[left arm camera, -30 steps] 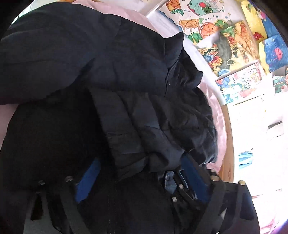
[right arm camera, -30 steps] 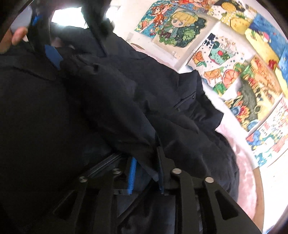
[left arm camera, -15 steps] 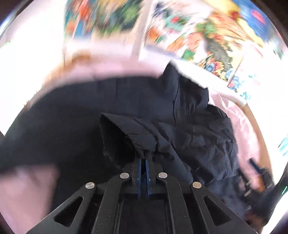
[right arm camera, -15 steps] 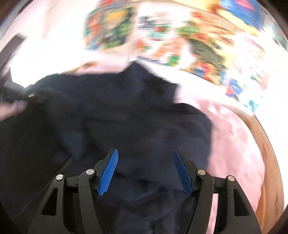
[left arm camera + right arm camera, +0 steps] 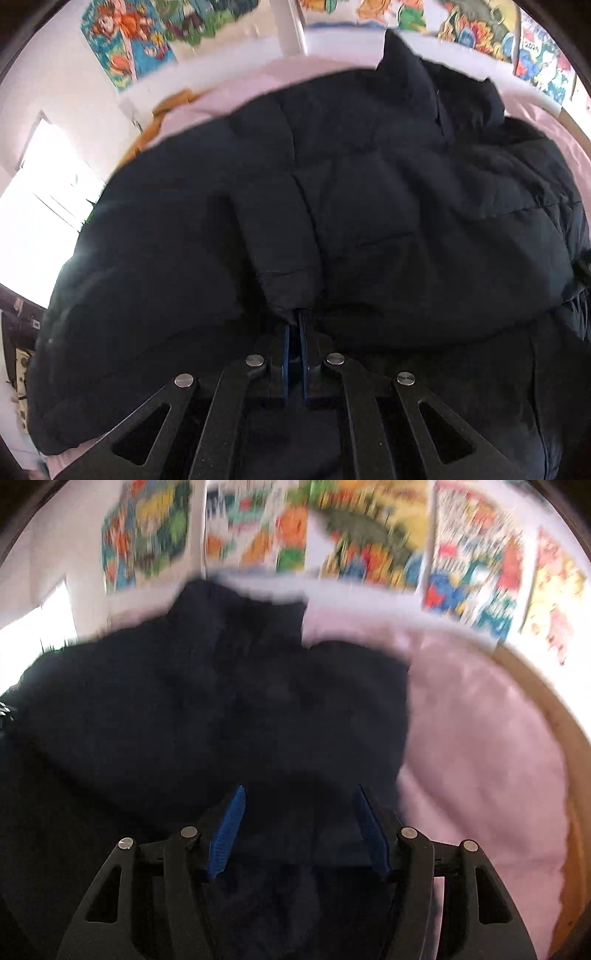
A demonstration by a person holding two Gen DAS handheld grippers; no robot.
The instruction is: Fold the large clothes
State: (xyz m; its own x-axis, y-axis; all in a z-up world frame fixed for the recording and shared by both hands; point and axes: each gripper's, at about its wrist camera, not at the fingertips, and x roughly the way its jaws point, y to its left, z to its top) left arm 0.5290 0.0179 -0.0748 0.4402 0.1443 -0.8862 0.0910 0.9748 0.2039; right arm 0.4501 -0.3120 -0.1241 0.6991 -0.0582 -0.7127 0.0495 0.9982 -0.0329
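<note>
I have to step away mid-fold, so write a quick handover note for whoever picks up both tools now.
Left tool: shut on the sleeve cuff of the dark puffer jacket, sleeve laid across the body.
Right tool: open, empty, above the jacket's right side.
Jacket lies collar away from you on the pink blanket.
Done: one sleeve brought inward.
Left: probably release the cuff, fold the remaining parts in, then halve the body.
</note>
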